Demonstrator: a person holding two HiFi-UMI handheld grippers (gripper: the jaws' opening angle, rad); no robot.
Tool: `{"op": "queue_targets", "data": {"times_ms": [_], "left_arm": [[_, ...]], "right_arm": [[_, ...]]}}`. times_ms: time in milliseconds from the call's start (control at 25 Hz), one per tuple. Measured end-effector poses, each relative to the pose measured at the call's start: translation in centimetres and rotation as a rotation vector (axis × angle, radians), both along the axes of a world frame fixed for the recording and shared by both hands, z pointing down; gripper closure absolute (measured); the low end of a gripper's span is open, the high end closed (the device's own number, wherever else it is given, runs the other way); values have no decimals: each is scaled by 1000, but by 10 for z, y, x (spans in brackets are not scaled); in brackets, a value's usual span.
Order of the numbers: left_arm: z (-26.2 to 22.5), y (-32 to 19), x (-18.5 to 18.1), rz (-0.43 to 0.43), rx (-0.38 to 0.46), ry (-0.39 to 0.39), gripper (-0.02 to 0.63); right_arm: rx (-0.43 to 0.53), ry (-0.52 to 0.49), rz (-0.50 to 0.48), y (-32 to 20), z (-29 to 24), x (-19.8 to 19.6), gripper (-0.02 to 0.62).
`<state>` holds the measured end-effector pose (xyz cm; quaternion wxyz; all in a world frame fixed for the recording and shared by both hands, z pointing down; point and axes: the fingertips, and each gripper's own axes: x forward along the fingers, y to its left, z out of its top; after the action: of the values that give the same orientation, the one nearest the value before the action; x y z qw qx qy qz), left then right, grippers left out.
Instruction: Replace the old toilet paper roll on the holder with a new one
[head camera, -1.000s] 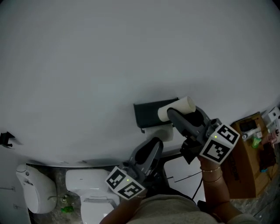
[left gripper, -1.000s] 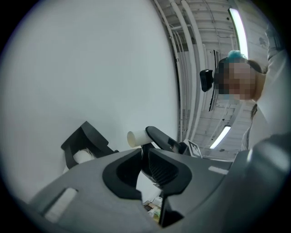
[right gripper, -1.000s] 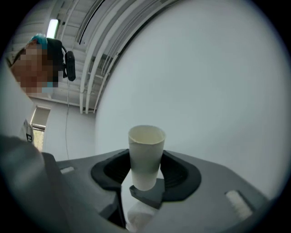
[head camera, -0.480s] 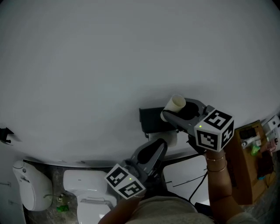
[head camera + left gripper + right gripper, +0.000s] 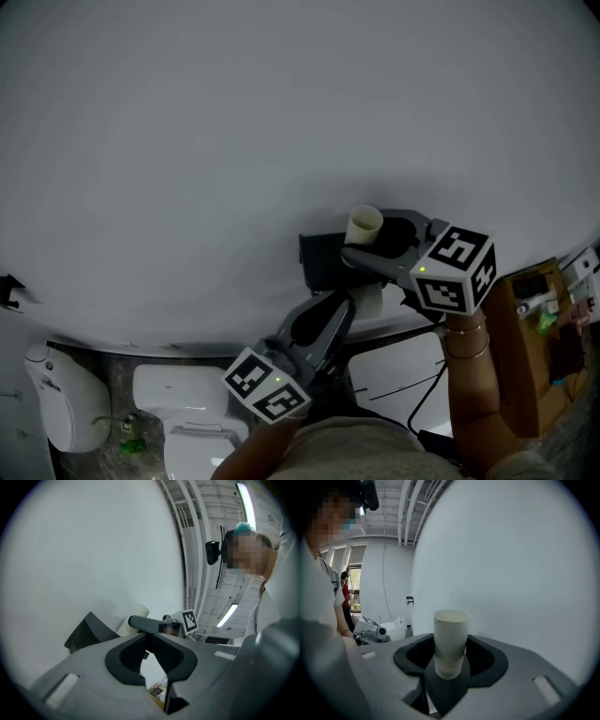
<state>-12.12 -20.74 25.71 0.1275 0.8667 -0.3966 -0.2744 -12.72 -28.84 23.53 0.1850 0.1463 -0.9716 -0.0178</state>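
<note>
A dark toilet paper holder (image 5: 319, 258) is fixed to the white wall. Just to its right, my right gripper (image 5: 367, 240) is shut on an empty cardboard tube (image 5: 364, 225), which stands upright with its open end up. In the right gripper view the tube (image 5: 451, 641) is pinched low down between the two pads of that gripper (image 5: 451, 662). My left gripper (image 5: 330, 309) hangs below the holder, shut and holding nothing. In the left gripper view its tips (image 5: 150, 641) meet, and beyond them are the holder (image 5: 86, 632) and the tube (image 5: 133, 620).
A pale piece (image 5: 370, 300) shows under the holder. Below stand a white toilet (image 5: 187, 403) and a white bin (image 5: 56, 403). At the right is a brown cabinet (image 5: 525, 347) with small items on it. A white panel (image 5: 394, 375) leans by the wall.
My right gripper has rolled and shifted slightly left, so the tube has gone from lying sideways to standing upright. The left gripper has stayed where it was.
</note>
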Motion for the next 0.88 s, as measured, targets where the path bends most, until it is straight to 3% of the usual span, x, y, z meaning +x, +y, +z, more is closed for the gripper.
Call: {"op": "queue_targets", "data": {"times_ms": [200, 440, 880], "left_arm": [[-1, -8, -7, -12, 2, -6, 558], [-4, -10, -6, -9, 8, -3, 558], [-5, 2, -2, -18, 1, -16, 558]], "right_arm": [[-5, -9, -3, -6, 4, -6, 337], [4, -90, 43, -10, -8, 1, 303], [63, -248, 139, 12, -33, 36, 296]]}}
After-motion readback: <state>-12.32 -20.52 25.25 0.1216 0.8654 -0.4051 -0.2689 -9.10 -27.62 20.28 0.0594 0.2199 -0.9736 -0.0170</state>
